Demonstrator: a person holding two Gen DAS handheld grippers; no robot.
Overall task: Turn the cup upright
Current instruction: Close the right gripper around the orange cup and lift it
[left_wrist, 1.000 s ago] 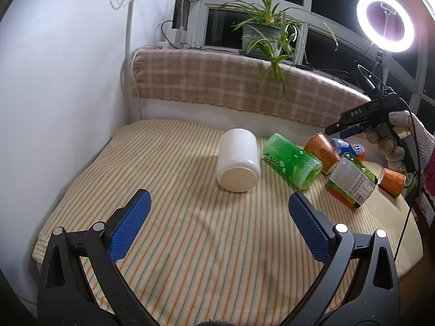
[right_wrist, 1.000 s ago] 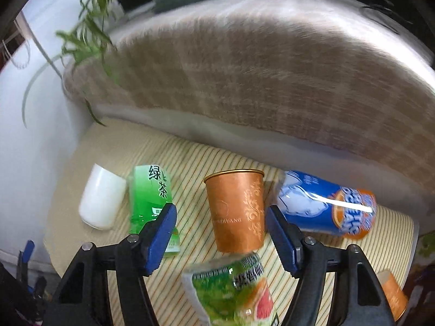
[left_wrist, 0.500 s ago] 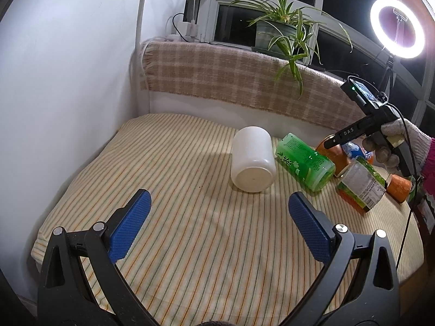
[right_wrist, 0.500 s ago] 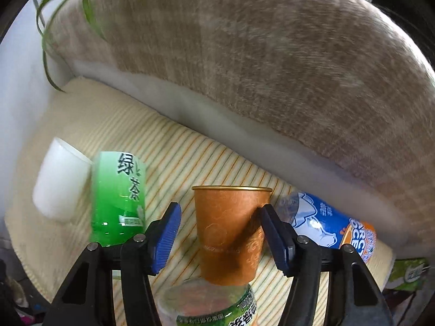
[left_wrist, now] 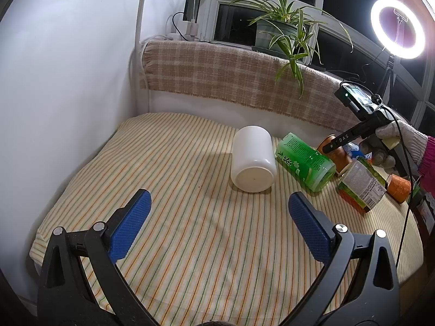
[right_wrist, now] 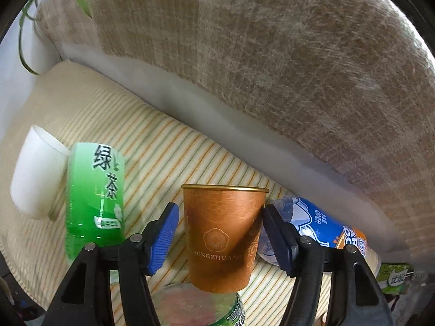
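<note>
Orange cup stands upright between the right tool's parted pads; left tool gapes empty.

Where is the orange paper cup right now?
In the right wrist view, the orange paper cup stands upright between the right tool's pads, with the green bottle left and the blue bottle right.

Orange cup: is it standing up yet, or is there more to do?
Looks done: the orange cup stands with its rim facing up. In hand: the right gripper sits around it, with a gap at one pad, so it is not squeezed. Maybe left: the white cup lies on its side, and the open left gripper is well short of it.
</note>
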